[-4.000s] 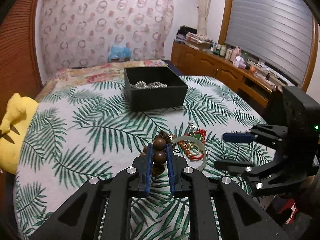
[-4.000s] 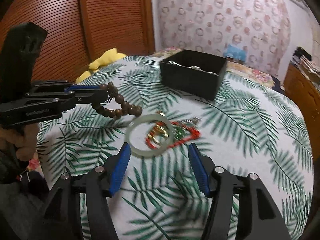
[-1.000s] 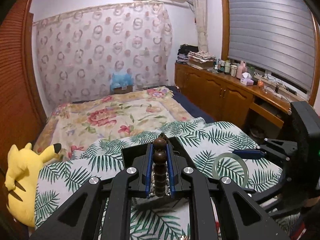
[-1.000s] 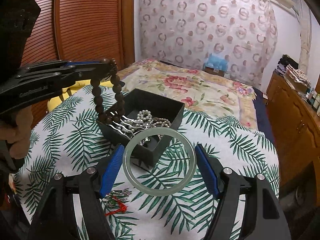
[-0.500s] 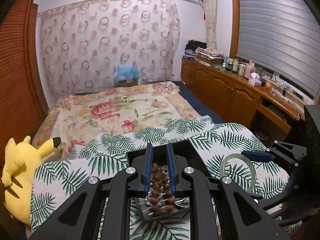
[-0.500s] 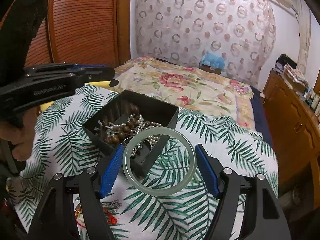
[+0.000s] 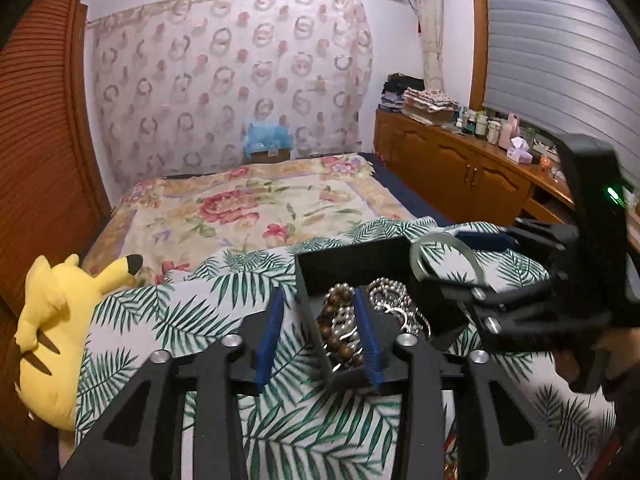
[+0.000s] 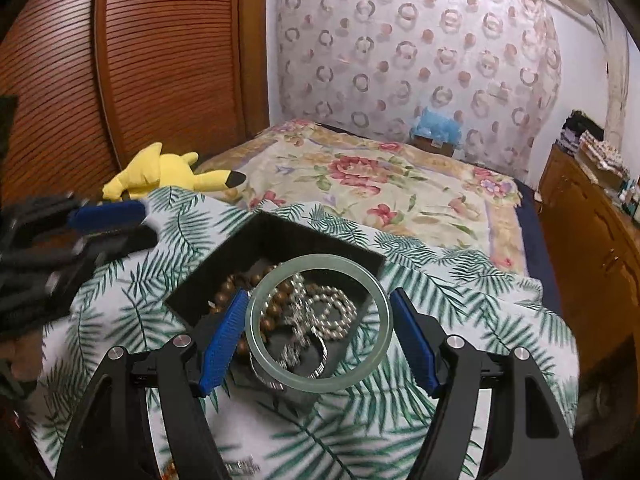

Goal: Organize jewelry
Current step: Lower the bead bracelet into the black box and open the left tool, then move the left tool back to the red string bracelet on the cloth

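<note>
Bedroom scene, palm-leaf cloth (image 8: 460, 292) spread over the surface in front of a floral bed (image 8: 360, 168), yellow Pikachu plush (image 7: 56, 320) at the left edge. Black jewelry box (image 8: 280, 236) sits on the cloth, wooden bead bracelet (image 7: 338, 332) and silver bead chain (image 8: 324, 316) lying inside it. Left tool (image 7: 318, 332) fingers apart, nothing between them, tips straddling the box's near-left wall. Right tool (image 8: 318, 332) clamped across a pale green jade bangle (image 8: 318, 322), held flat and hovering above the box's near corner, partly over the cloth. Judgement: bangle drop into box is the step in hand. Risks: pads grip only the smooth curved rim, so it may slip or pop out sideways; released from here it could strike the box wall and roll off the cloth, or land hard on the beads and chip. Left tool sits close to the box, could nudge it
</note>
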